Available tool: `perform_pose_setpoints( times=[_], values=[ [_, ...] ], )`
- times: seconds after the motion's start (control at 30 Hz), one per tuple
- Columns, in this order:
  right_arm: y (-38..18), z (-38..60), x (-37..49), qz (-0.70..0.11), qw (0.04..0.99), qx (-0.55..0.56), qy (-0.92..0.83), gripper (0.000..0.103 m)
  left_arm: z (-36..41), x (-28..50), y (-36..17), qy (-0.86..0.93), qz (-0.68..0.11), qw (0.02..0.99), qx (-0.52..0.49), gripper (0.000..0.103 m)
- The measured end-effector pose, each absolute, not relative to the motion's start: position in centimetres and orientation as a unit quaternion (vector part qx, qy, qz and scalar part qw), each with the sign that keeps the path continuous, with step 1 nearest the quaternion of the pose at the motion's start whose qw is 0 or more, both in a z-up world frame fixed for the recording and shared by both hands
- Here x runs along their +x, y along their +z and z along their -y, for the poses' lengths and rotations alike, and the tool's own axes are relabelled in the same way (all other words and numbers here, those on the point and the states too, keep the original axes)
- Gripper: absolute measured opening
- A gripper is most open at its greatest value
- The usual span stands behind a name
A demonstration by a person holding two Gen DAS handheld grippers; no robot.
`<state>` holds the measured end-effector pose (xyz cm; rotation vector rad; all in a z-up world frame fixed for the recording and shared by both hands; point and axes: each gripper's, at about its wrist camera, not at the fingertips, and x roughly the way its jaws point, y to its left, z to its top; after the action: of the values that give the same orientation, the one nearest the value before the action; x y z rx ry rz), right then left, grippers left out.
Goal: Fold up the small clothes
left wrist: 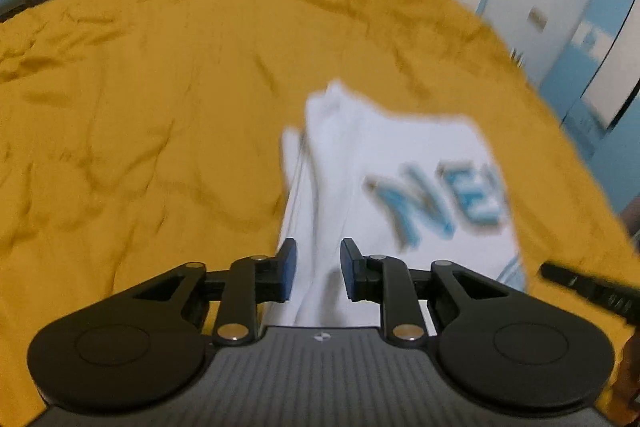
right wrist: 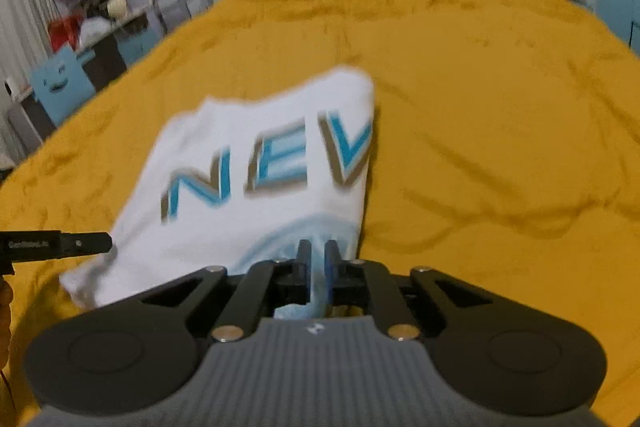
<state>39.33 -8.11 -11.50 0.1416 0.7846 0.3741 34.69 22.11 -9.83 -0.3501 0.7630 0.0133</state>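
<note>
Right gripper (right wrist: 317, 269) nearly closed, blue pads pinching a thin fold of the white t-shirt (right wrist: 256, 163) at its near hem, on the pale blue printed patch; cloth bunches up between the jaws and behind them

Left gripper (left wrist: 318, 269) part open, jaws a clear gap apart; the white t-shirt (left wrist: 400, 167) runs between the pads as a narrow folded strip, but blur means I cannot tell if the pads press on it or just straddle it. In the right wrist view the left gripper's black fingertip shows at the shirt's left near corner, touching or just over the fabric edge

Shirt: soft white cotton-like knit, partly folded, roughly rectangular, blue block letters "NEV" with brown shadow across the top face, right edge folded under. It lies on the yellow bedspread (right wrist: 500, 107), toward the near edge, about mid-width

Bedspread: mustard yellow, matte, heavily wrinkled, covers the whole surface

Grippers: black plastic linkage arms, silver pivot pins, ribbed grey body

Background blurred: blue and white furniture (right wrist: 60, 83), shelves
</note>
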Motion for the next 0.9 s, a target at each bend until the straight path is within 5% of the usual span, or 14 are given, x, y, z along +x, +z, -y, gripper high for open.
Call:
perform_pose_setpoints(
  times=[0.57,0.63,0.7,0.77,0.9],
  values=[
    [-15.9,6.8,42.9,-0.429,0.884,0.043,0.181,0.003,-23.6,38.5,-14.3,0.027,-0.416,0.891,-0.182,0.037],
    [-14.9,7.7,43.3,-0.431,0.881,0.066,0.184,0.015,-24.1,38.2,-13.4,0.014,-0.401,0.894,-0.201,0.039],
    [-13.9,8.6,43.5,-0.418,0.886,0.083,0.184,0.044,-25.2,38.4,-12.5,-0.007,-0.370,0.898,-0.237,0.056],
    [-13.2,9.6,44.1,-0.411,0.885,0.111,0.189,0.050,-26.6,39.0,-12.2,-0.020,-0.350,0.892,-0.287,0.071],
    [-13.3,11.8,45.9,-0.414,0.870,0.188,0.189,0.062,-29.1,41.3,-13.8,-0.018,-0.352,0.858,-0.373,0.073]
  ],
)
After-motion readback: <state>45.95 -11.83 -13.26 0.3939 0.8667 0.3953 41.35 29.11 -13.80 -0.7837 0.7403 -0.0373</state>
